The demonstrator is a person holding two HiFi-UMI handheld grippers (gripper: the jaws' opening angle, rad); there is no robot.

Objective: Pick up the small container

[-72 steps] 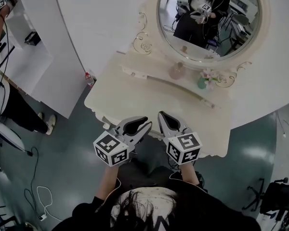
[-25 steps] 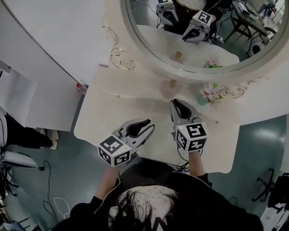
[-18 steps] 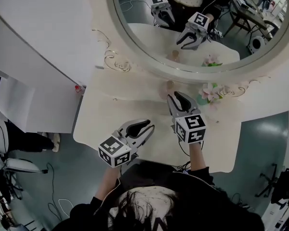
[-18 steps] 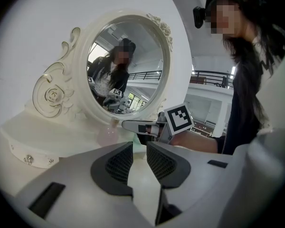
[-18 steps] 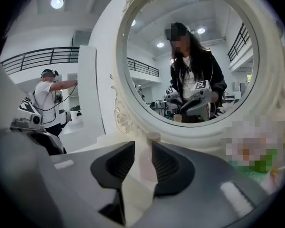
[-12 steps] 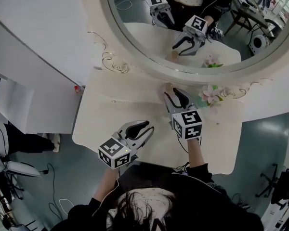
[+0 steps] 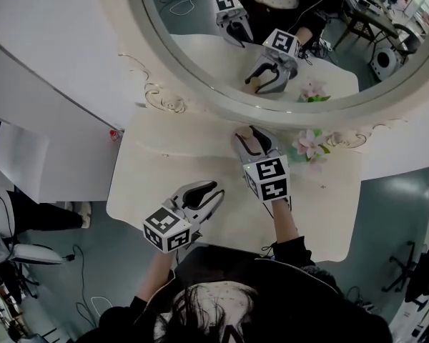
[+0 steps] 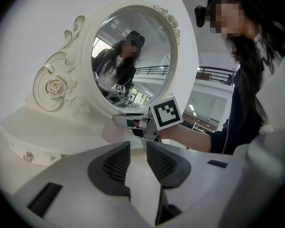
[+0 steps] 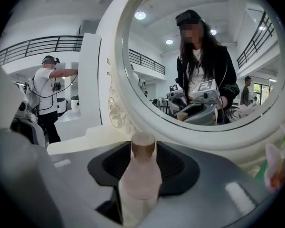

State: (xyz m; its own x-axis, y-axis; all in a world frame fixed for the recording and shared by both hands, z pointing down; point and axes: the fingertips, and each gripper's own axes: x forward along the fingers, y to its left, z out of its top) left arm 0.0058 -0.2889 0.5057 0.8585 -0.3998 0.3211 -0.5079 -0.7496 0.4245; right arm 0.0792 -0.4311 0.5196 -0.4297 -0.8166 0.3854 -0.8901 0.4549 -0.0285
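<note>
Right tool (image 7: pixel 249 136): jaws have just been opening and now stand apart around the small container (image 9: pixel 140 175). It is upright on the worktop (image 7: pixel 164 163), upper centre, below the mirror (image 7: pixel 200 41). Left tool (image 7: pixel 209 191): jaws together, empty.

The small container (image 9: pixel 140 179), a pale pink bottle with a brownish cap, stands upright between the right gripper's (image 7: pixel 249 140) spread jaws.

The small container (image 9: pixel 138 184) looks frosted, its cap (image 9: pixel 143 144) satin; the mirror frame (image 9: pixel 121 80) is glossy cream.
</note>
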